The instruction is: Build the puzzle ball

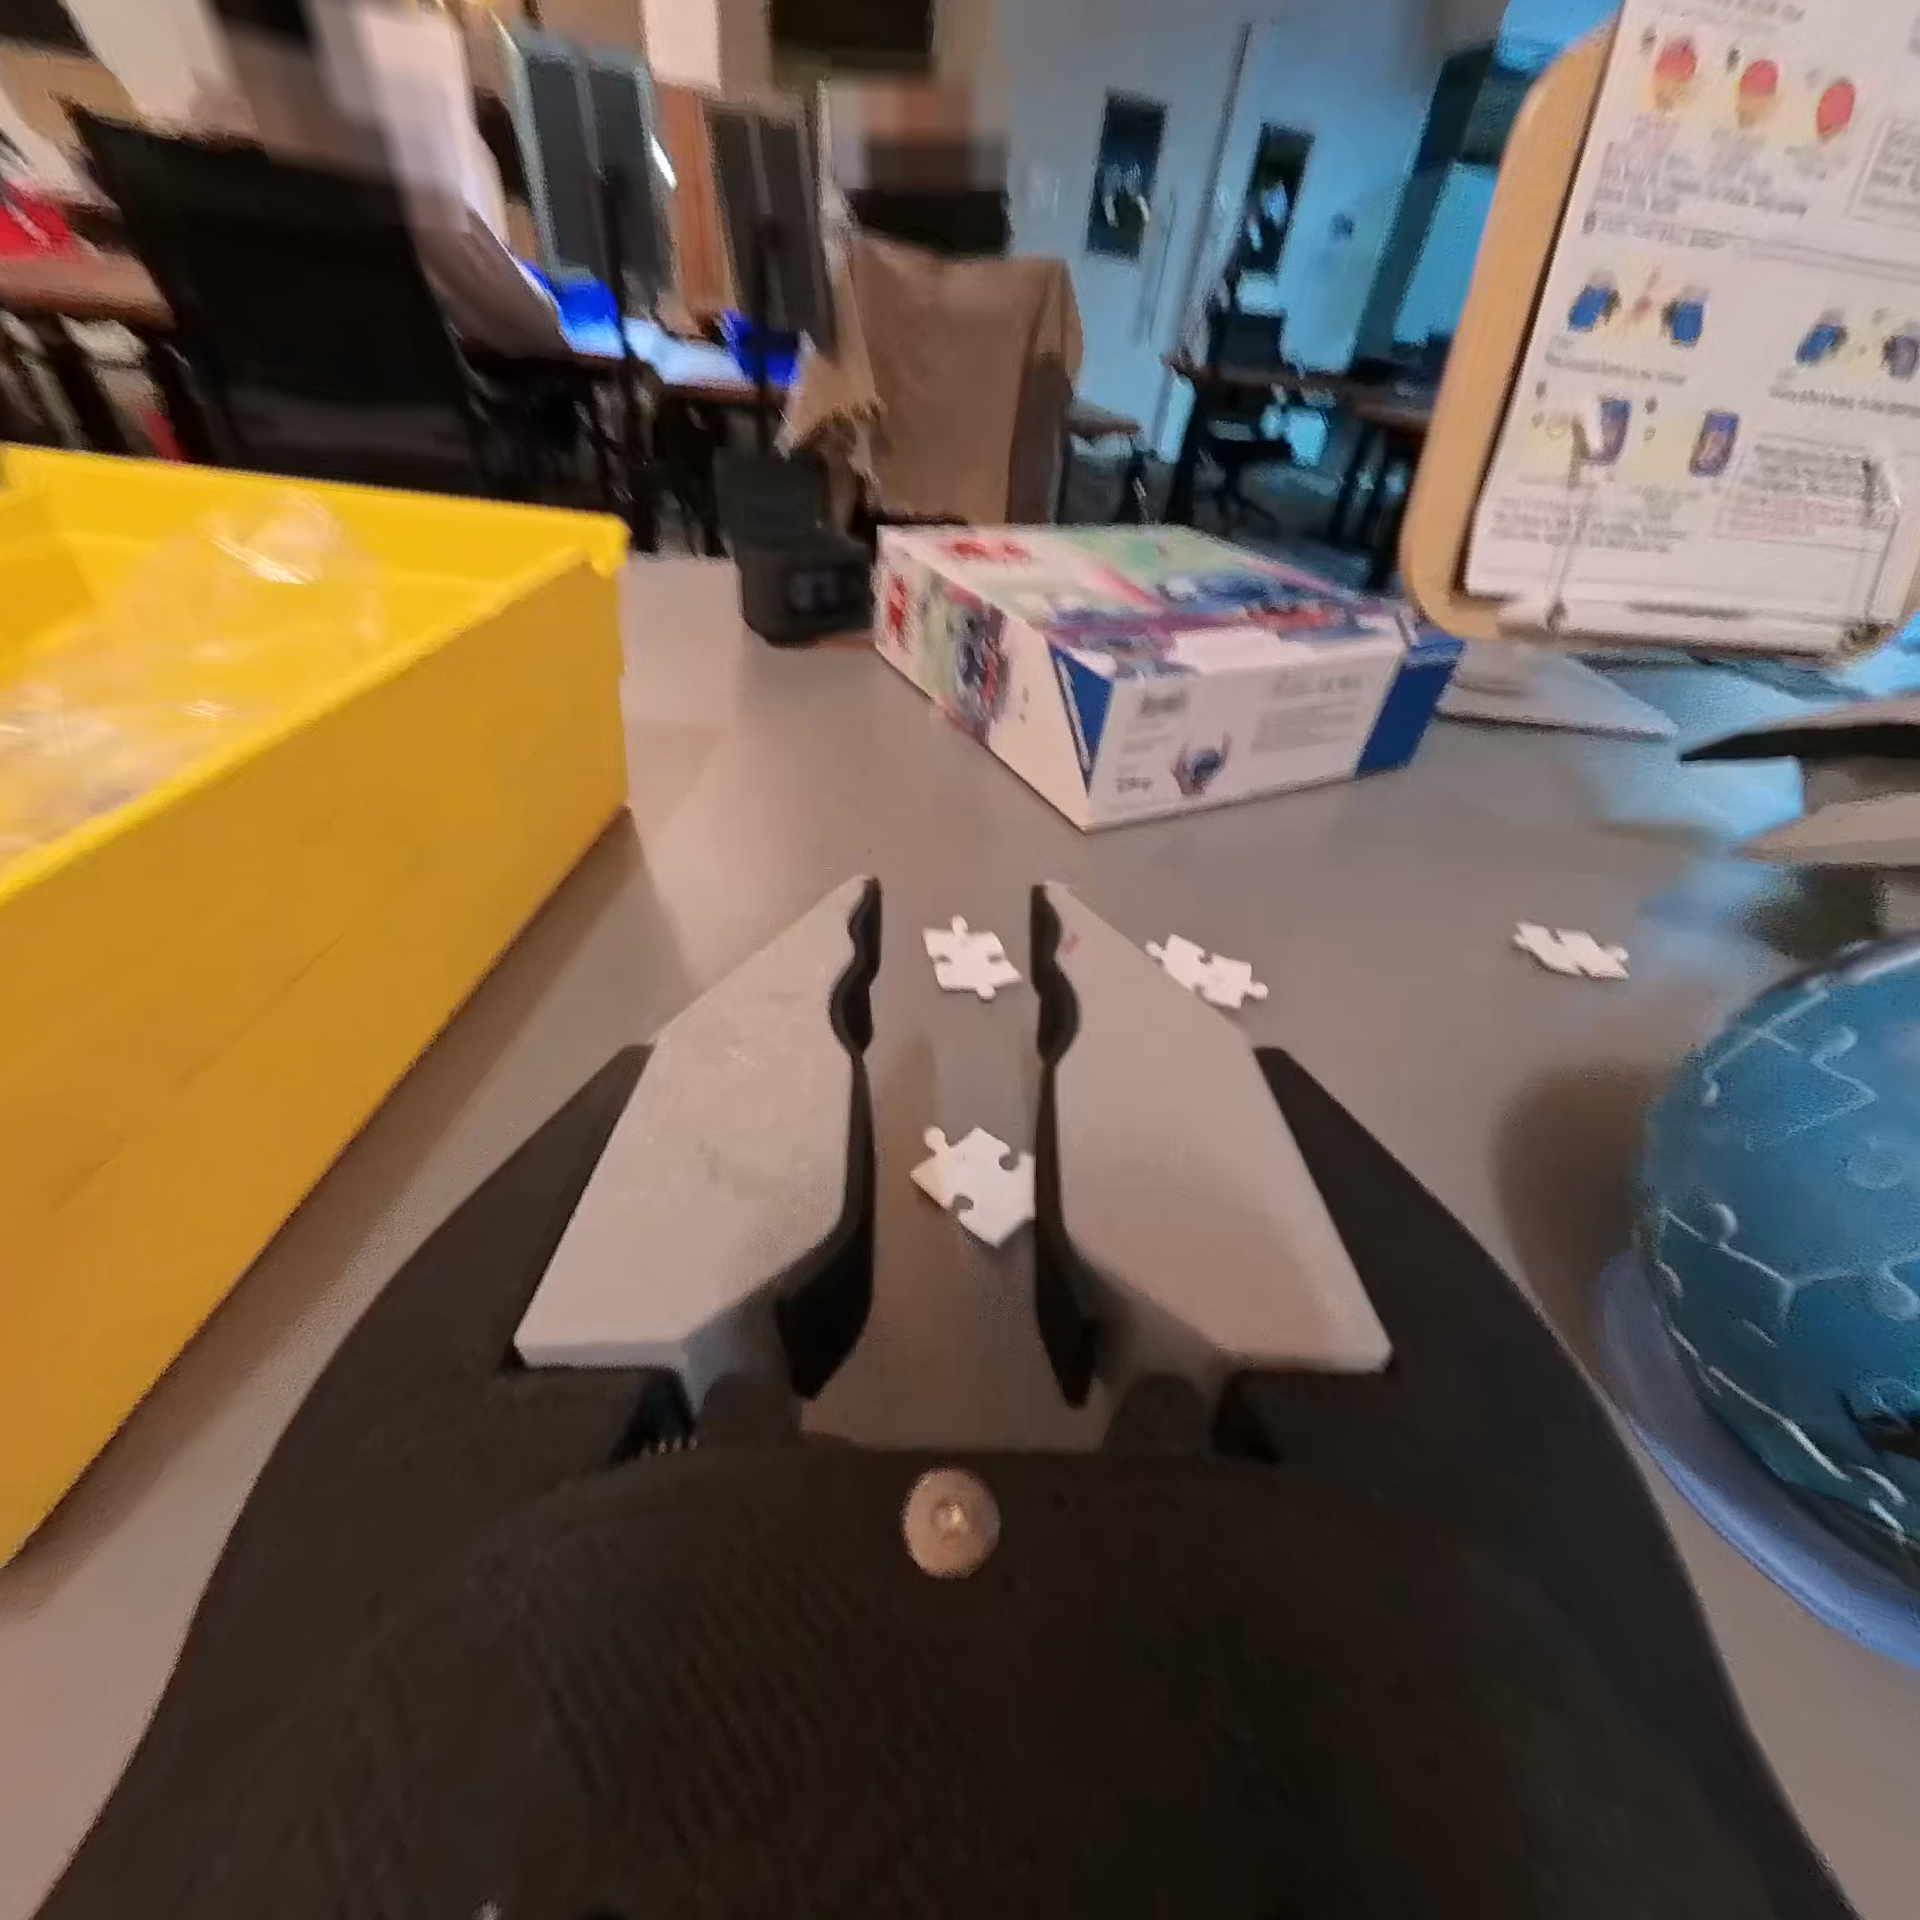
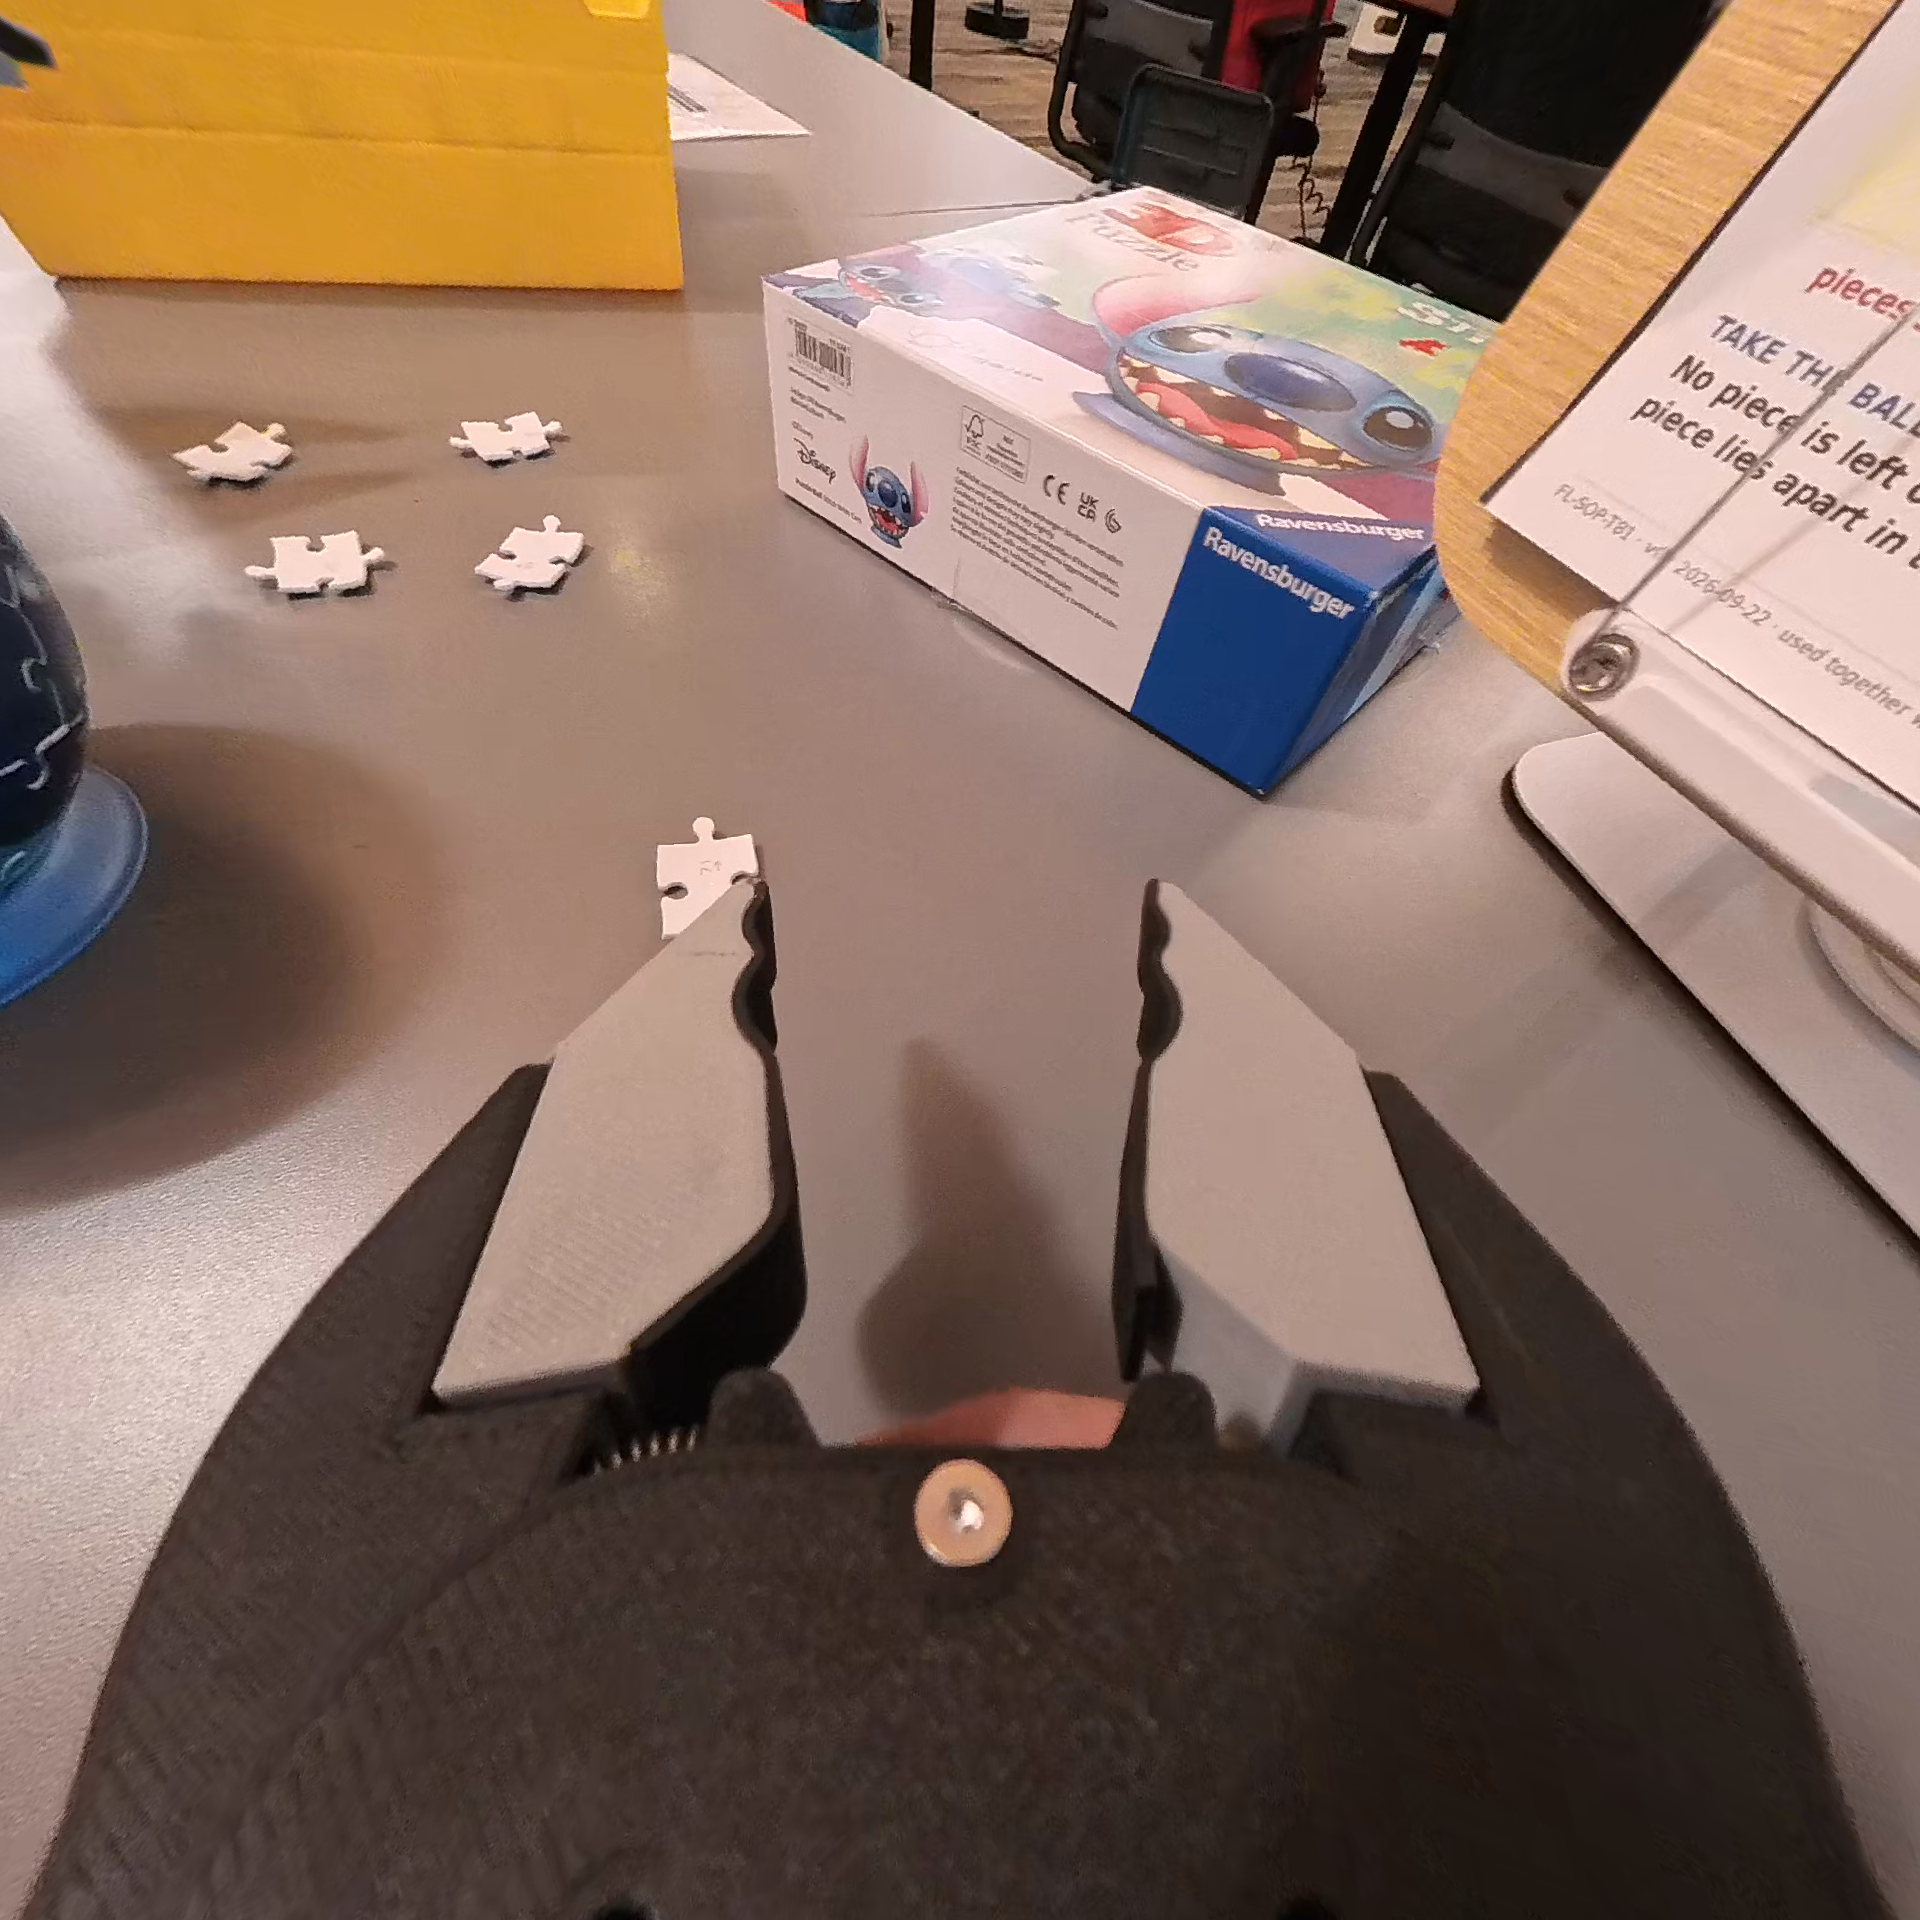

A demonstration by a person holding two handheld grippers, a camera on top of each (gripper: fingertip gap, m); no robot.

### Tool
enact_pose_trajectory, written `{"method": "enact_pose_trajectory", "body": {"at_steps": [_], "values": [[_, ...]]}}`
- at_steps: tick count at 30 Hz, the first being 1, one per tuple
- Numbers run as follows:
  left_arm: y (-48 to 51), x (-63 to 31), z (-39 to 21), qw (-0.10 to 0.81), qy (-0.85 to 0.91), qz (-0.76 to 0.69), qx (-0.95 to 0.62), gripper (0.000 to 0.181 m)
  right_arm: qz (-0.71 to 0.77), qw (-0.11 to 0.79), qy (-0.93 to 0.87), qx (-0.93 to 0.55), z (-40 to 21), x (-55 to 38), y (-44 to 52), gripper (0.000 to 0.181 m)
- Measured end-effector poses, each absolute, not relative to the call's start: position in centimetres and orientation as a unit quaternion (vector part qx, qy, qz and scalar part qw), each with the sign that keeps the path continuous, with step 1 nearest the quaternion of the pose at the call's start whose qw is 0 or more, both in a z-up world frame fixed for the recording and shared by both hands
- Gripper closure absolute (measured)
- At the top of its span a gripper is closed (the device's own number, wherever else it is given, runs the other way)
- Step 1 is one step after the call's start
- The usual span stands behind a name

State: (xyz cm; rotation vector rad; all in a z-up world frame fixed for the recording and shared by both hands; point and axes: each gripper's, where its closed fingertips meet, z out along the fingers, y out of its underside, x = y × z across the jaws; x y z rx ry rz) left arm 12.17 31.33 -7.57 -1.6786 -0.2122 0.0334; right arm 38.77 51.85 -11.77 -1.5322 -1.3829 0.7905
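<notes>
My left gripper (image 1: 956, 899) is open by a narrow gap and low over the grey table (image 1: 1351, 1039). A white puzzle piece (image 1: 971, 1184) lies flat on the table between its fingers, and its right edge is hidden by the right finger. Two more white pieces (image 1: 971, 956) (image 1: 1205, 968) lie just past the tips. The blue puzzle ball (image 1: 1787, 1226) sits on a blue ring stand (image 1: 1714, 1548) at the right. My right gripper (image 2: 956, 904) is open wide and empty. One white piece (image 2: 707, 868) lies at its left fingertip. Several more white pieces (image 2: 312, 563) lie farther left. The ball (image 2: 31, 707) is at the left edge.
A yellow bin (image 1: 260, 831) holding clear bags stands at the left. The puzzle box (image 2: 1091, 468) lies ahead. A wooden board with instruction sheets (image 2: 1714, 364) stands on a white base (image 2: 1662, 935) at the right. The other gripper (image 1: 1808, 800) shows at the right edge. The tips of one gripper are about 35 cm away from the tips of the other.
</notes>
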Motion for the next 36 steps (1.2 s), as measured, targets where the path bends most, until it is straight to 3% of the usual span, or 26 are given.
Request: {"method": "enact_pose_trajectory", "body": {"at_steps": [3,8,12,14,16,20,23,36], "values": [[32.7,13.2,-9.3,0.612,-0.049,-0.035,-0.789,0.149,0.326,0.442,-0.567,-0.614,-11.8,38.7,51.1,0.115],[32.8,13.3,-9.2,0.613,0.04,-0.048,-0.788,0.143,0.417,0.415,-0.596,-0.548,-10.2,38.9,47.1,0.106],[30.1,16.6,-7.7,0.637,0.186,-0.156,-0.732,0.132,0.474,0.397,-0.637,-0.46,-8.6,38.9,43.1,0.083],[29.1,16.2,-8.2,0.629,0.215,-0.13,-0.735,0.109,0.472,0.377,-0.662,-0.444,-9.0,38.7,41.3,0.073],[27.9,17.3,-8.6,0.61,0.254,-0.15,-0.735,0.105,0.458,0.375,-0.68,-0.432,-9.3,38.2,39.7,0.063],[28.1,20.5,-11.0,0.55,0.32,-0.126,-0.761,0.089,0.455,0.37,-0.7,-0.407,-9.4,37.1,36.4,0.061],[27.5,24.2,-13.4,0.493,0.412,-0.106,-0.759,0.09,0.463,0.375,-0.702,-0.389,-9.1,36.3,34.5,0.061],[27.0,29.7,-13.7,0.485,0.471,-0.119,-0.727,0.095,0.416,0.382,-0.747,-0.35,-10.7,35.5,29.8,0.066]]}}
